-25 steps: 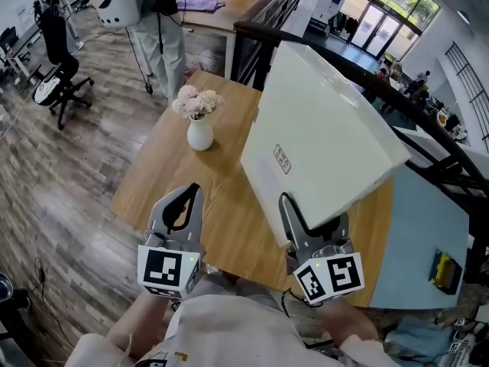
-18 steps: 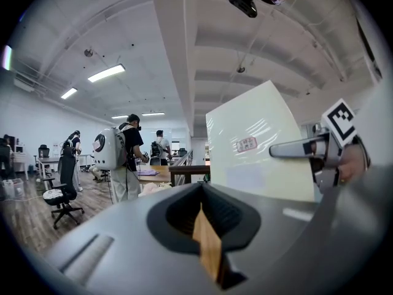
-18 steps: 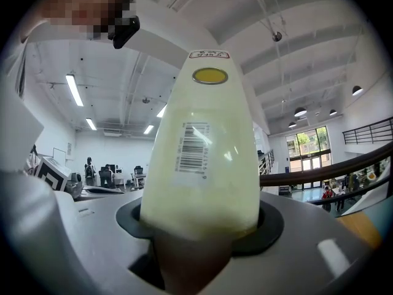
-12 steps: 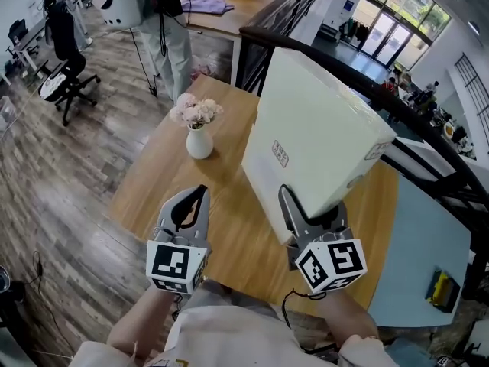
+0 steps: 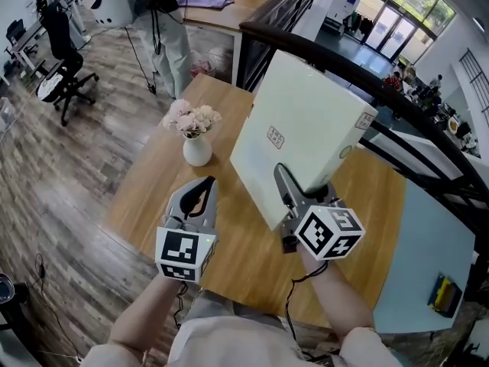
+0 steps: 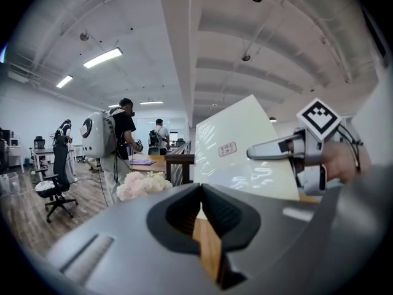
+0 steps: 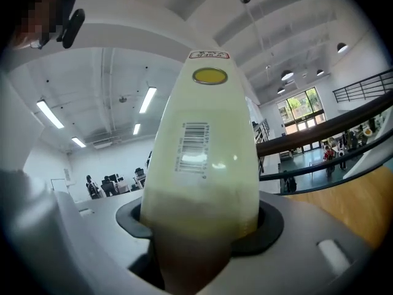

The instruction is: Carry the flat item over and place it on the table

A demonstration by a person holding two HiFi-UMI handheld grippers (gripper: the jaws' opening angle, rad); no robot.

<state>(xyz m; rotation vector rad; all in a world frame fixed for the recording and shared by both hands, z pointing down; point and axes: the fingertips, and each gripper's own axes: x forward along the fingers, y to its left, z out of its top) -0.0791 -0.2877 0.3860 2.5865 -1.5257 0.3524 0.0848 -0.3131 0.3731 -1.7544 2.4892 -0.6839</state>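
The flat item is a thin white box (image 5: 302, 132) with a small label on its face. It stands tilted on edge in the air over the wooden table (image 5: 229, 258). My right gripper (image 5: 286, 179) is shut on its near lower edge; the right gripper view shows the box's barcoded edge (image 7: 206, 146) wedged between the jaws. My left gripper (image 5: 205, 186) hovers over the table's near left part, shut and holding nothing, a short way left of the box. From the left gripper view the box (image 6: 239, 152) and the right gripper (image 6: 261, 152) appear ahead and to the right.
A white vase of pink flowers (image 5: 195, 140) stands on the table just left of the box. A black railing (image 5: 367, 75) runs behind the table. A standing person (image 5: 164, 21), an office chair (image 5: 57, 75) and another table (image 5: 221, 10) lie beyond on the wooden floor.
Both grippers have moved forward and lower over the table. The box has come down and rolled, its face leaning more to the left, closer to the vase.
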